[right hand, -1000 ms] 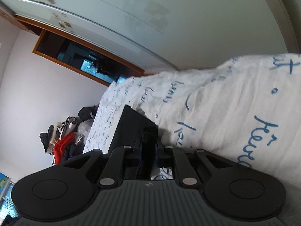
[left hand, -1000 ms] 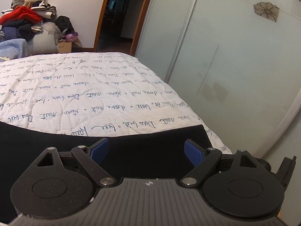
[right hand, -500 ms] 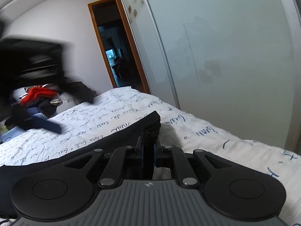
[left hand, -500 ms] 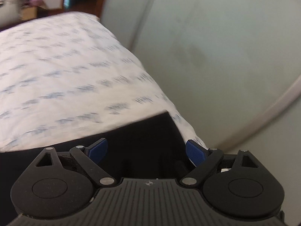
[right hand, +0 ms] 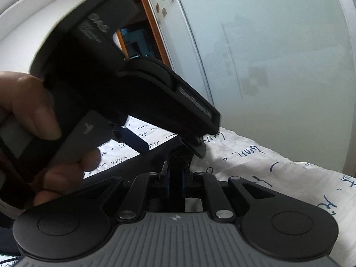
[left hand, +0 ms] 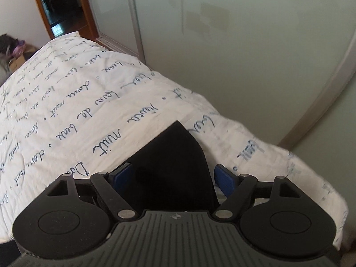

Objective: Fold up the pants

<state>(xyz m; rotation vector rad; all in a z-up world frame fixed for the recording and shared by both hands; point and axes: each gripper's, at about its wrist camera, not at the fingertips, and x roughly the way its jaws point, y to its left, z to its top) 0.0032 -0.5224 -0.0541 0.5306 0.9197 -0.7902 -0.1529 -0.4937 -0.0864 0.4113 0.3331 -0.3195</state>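
The black pants [left hand: 173,166] lie on a white quilt with blue writing [left hand: 66,102]. A pointed corner of them reaches out near the bed's right edge. My left gripper [left hand: 172,175] is open, its blue pads on either side of this corner, just above the cloth. My right gripper [right hand: 175,182] is shut on the edge of the pants [right hand: 153,158]. In the right wrist view the left gripper [right hand: 173,142] and the hand holding it fill the left and hover right over the same corner.
A frosted sliding wardrobe door [left hand: 233,55] stands close along the bed's right side. A wooden-framed doorway [left hand: 57,6] is at the far end. A pile of things [left hand: 9,49] sits at the far left.
My left gripper swung right and moved in over the pants' corner, still open. My right gripper stayed shut on the cloth and levelled out, and the left gripper came into its view.
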